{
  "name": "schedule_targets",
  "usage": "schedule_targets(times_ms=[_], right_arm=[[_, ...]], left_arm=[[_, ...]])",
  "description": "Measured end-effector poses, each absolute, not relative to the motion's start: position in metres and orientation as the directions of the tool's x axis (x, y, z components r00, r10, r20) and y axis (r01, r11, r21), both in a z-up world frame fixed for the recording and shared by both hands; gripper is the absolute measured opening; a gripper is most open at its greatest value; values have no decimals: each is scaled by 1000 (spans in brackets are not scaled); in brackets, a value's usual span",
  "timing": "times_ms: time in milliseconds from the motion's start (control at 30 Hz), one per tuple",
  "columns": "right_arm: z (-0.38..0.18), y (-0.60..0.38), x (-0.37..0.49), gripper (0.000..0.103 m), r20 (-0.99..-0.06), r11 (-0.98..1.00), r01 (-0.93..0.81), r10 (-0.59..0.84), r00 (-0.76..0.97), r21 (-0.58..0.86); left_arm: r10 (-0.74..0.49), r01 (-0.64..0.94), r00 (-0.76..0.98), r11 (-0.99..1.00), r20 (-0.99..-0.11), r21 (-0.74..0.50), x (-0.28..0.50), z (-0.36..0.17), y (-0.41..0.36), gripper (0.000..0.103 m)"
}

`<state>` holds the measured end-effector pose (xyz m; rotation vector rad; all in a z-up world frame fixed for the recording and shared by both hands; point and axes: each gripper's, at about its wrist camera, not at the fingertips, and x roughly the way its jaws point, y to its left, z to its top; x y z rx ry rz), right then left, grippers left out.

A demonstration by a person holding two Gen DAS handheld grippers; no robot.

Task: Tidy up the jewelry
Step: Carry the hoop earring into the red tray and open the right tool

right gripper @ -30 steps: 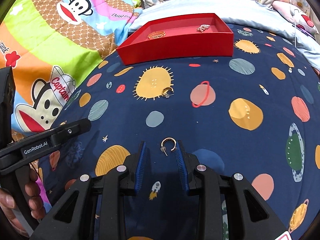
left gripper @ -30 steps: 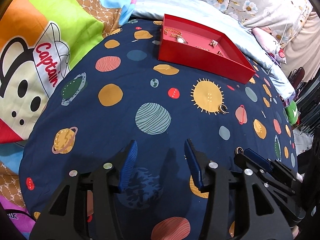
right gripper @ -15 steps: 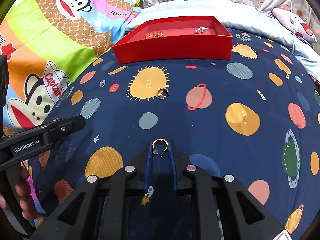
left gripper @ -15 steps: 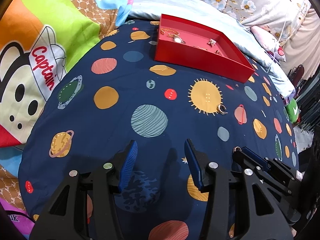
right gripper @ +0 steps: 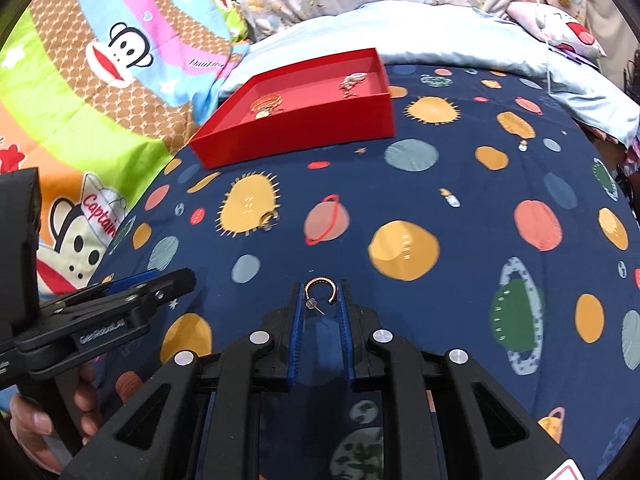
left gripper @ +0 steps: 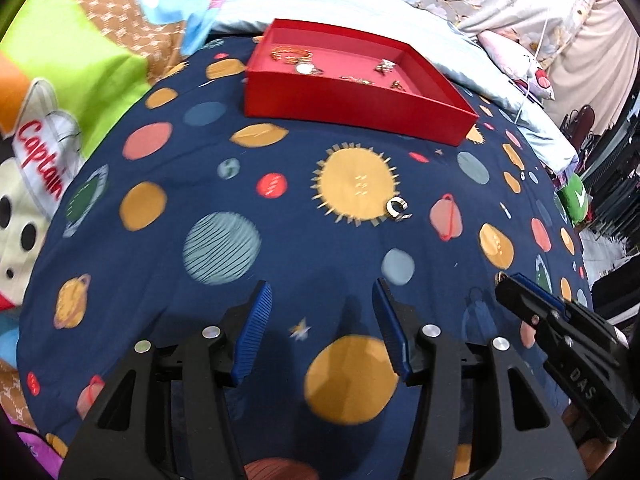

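Now the right gripper (right gripper: 320, 300) has its blue fingers (right gripper: 297, 320) drawn in against a small gold hoop earring (right gripper: 319, 289), where a second ago they stood wide on either side of it and half a second ago were already narrowing. The hoop sits between the fingertips with its post and clear stopper pointing back toward the camera, and the planet-print bedspread (right gripper: 460, 208) looks a little farther below than before, so I judge the earring is pinched and just lifted, though contact on both sides is hard to confirm. That would mean the pick is made and the carry comes next, to the red tray (right gripper: 296, 136), which lies well ahead and to the left and already holds a few gold pieces. A second earring (left gripper: 397, 209) lies on the yellow sun print between gripper and tray, untouched. Meanwhile the left gripper (left gripper: 322, 316) hovers over the bedspread with its fingers wide apart, holding nothing.
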<state>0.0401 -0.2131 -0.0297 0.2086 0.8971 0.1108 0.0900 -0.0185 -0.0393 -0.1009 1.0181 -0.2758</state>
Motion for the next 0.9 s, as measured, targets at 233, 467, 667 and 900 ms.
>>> schedule_targets(times_ms=[233, 467, 667, 900], right_arm=[[-30, -229, 43, 15, -758, 967, 14, 189, 624, 253], [-29, -241, 47, 15, -752, 963, 24, 192, 631, 267], [-35, -247, 51, 15, -757, 960, 36, 194, 624, 276], [-39, -249, 54, 15, -761, 957, 45, 199, 618, 287]], left_arm=[[-287, 224, 509, 954, -811, -197, 118, -40, -54, 50], [-301, 255, 492, 947, -817, -195, 134, -48, -82, 48], [-266, 260, 515, 954, -815, -147, 140, -50, -94, 32], [-256, 270, 522, 954, -813, -128, 137, -50, -97, 18]])
